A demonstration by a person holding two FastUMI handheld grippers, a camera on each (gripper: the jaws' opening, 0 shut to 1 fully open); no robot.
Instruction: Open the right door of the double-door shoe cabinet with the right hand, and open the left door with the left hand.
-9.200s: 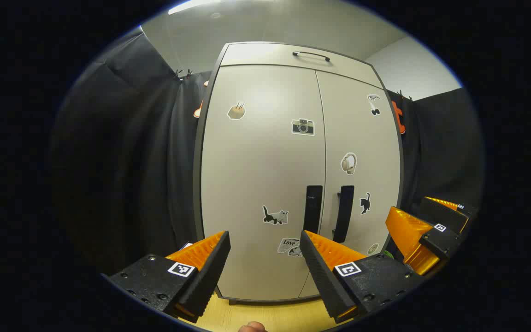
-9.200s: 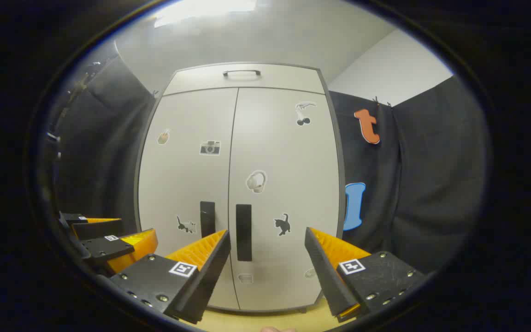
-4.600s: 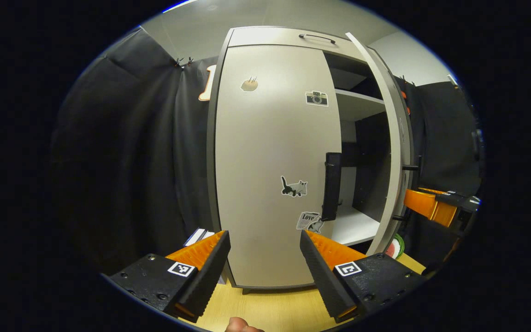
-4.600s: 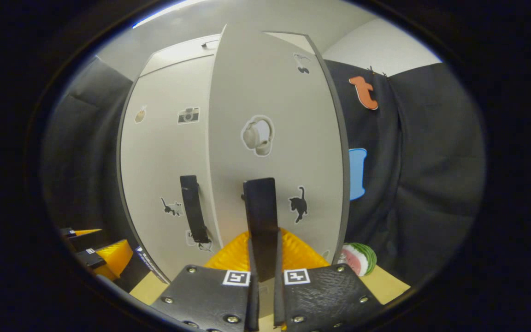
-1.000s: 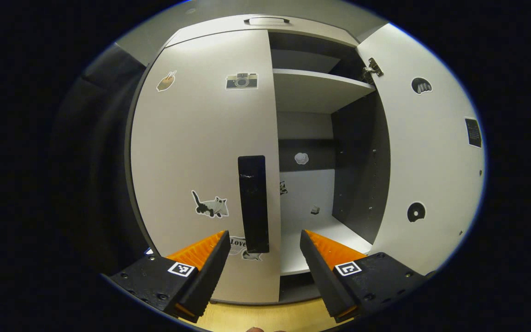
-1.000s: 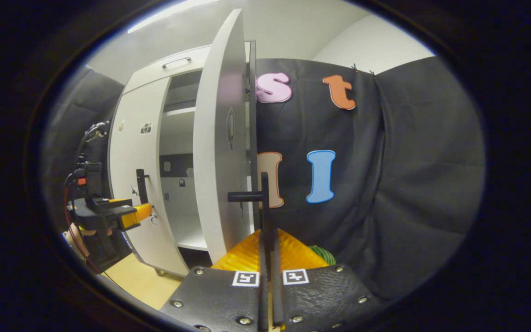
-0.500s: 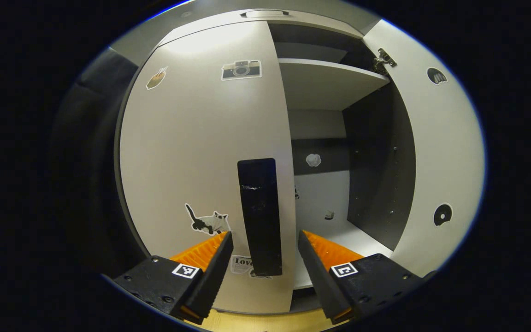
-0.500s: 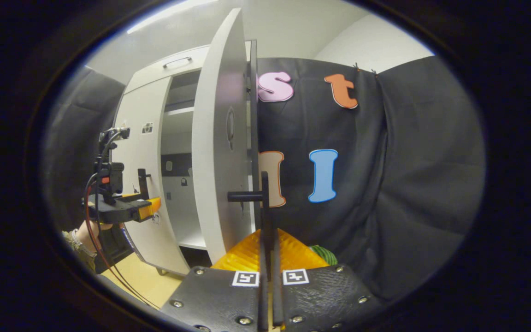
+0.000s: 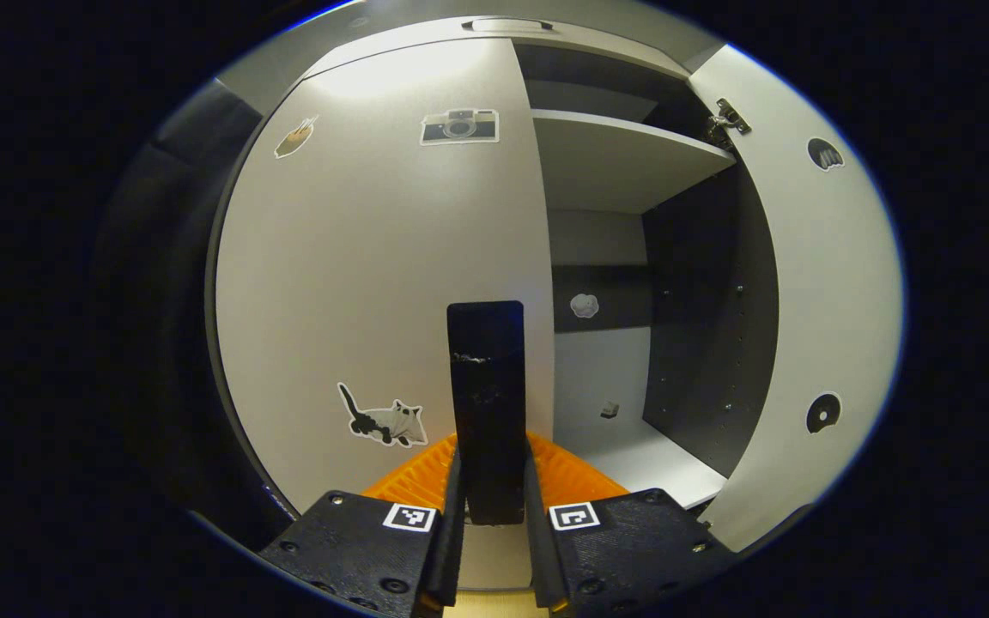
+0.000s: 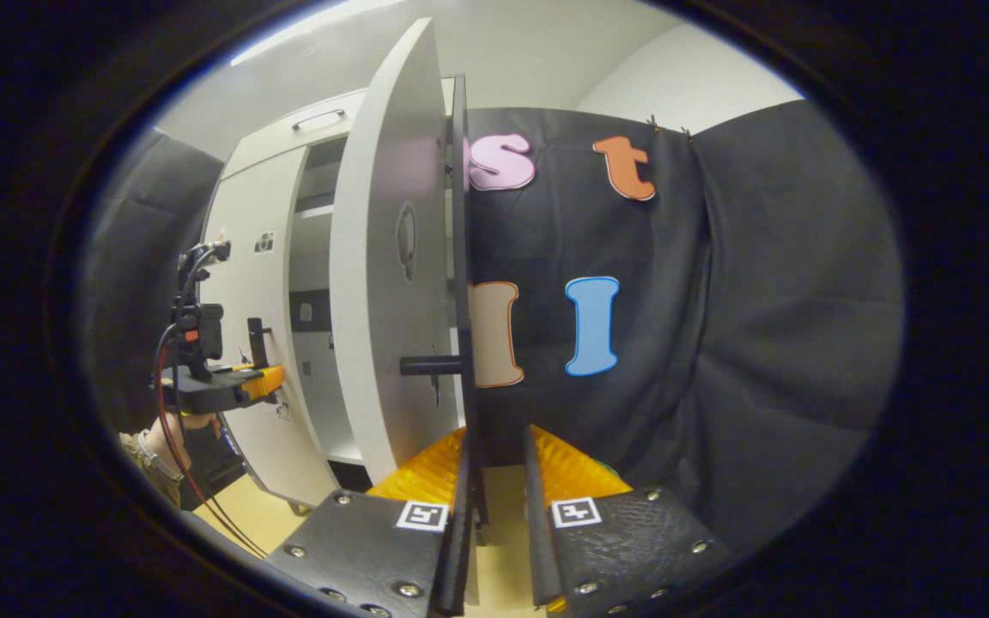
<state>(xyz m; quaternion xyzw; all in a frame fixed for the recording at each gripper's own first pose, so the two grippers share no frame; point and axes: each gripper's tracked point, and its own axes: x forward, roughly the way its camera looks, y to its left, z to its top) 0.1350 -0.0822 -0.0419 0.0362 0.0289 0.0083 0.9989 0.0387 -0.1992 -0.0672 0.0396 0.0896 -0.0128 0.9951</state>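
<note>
Left gripper [image 9: 489, 549] pinches the shut left door's handle [image 9: 486, 403]; right gripper [image 10: 499, 532], slightly spread, flanks the wide-open right door's handle [image 10: 466, 360].

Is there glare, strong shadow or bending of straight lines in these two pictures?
Left gripper view: a soft glare patch near the top of the left door, dark interior under the shelf, door edges bowed outward. Right gripper view: the right door curves strongly; the ceiling light is overexposed.

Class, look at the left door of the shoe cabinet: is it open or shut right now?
Shut. In the left gripper view the left door lies flat against the cabinet, while the left gripper clamps its handle.
</note>
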